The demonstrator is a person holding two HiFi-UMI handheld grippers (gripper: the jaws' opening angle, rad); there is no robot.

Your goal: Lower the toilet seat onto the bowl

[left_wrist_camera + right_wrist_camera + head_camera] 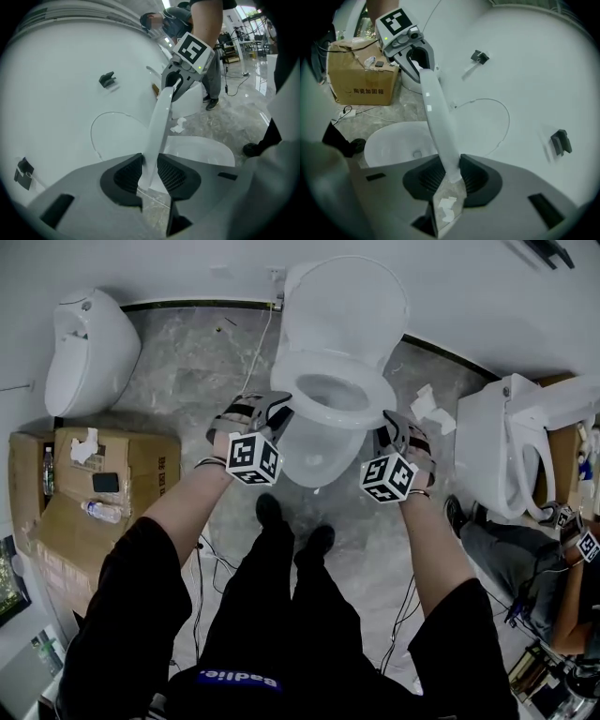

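A white toilet stands in front of me with its lid [352, 306] upright against the wall. The white seat ring [370, 390] hangs tilted between the lid and the bowl [314, 460]. My left gripper [281, 413] grips the ring's left side and my right gripper [392, 423] its right side. In the left gripper view the seat's rim [159, 122] runs up from between the left gripper [150, 176] pads to the right gripper [176, 84] opposite. In the right gripper view the rim [436, 112] sits pinched in the right gripper [452, 173], above the open bowl [393, 140].
Another white toilet [89, 348] stands at the back left and one more [502, 442] at the right. Taped cardboard boxes [141, 465] sit at the left. A second person [562, 587] works at the right edge. Cables [403, 606] trail over the marble floor.
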